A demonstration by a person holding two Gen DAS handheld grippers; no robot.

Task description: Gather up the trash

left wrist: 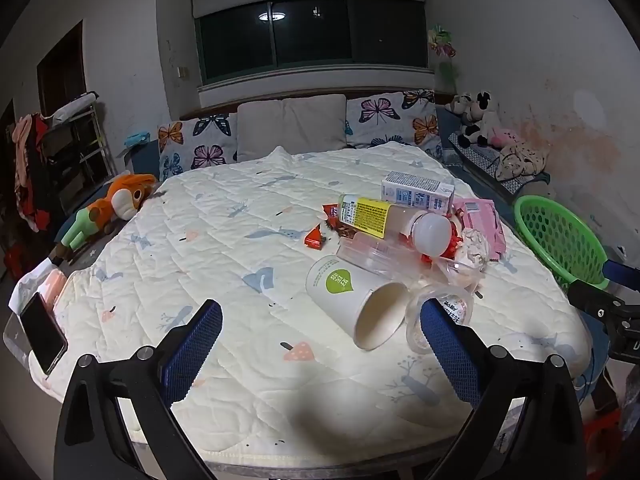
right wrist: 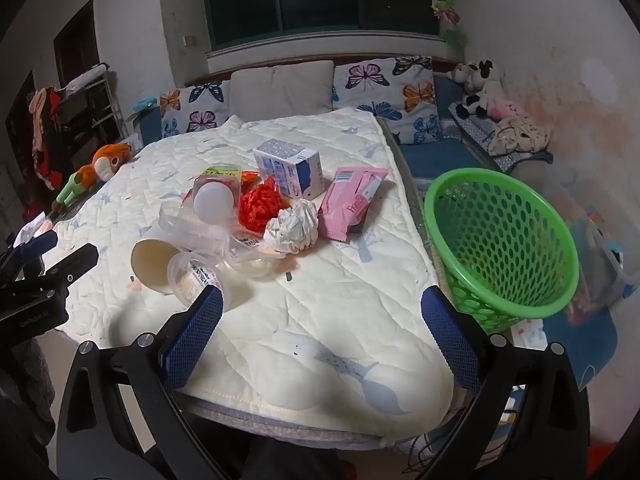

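Both tools, the left tool (left wrist: 320, 344) and right tool (right wrist: 322, 334), are hovering with jaws wide apart and holding nothing above a quilted bed (right wrist: 340, 320). Trash, a tipped paper cup (left wrist: 356, 300) nearest, is lying piled beside the green basket (right wrist: 504, 240). Collecting seems about to start; next likely means closing on that cup.

The left gripper (left wrist: 322, 350) hovers with its jaws spread wide and nothing between them, above a quilted cream mattress pad (left wrist: 224, 240). Just ahead lies a paper cup (left wrist: 356, 300) on its side, mouth toward the camera, touching a small clear plastic tub (left wrist: 436, 312). Behind them sits a heap: a yellow-labelled bottle (left wrist: 384, 220) with a white cap, a milk carton (left wrist: 418, 192), a pink wrapper (left wrist: 482, 220). A green basket (left wrist: 560, 236) stands at the right edge.
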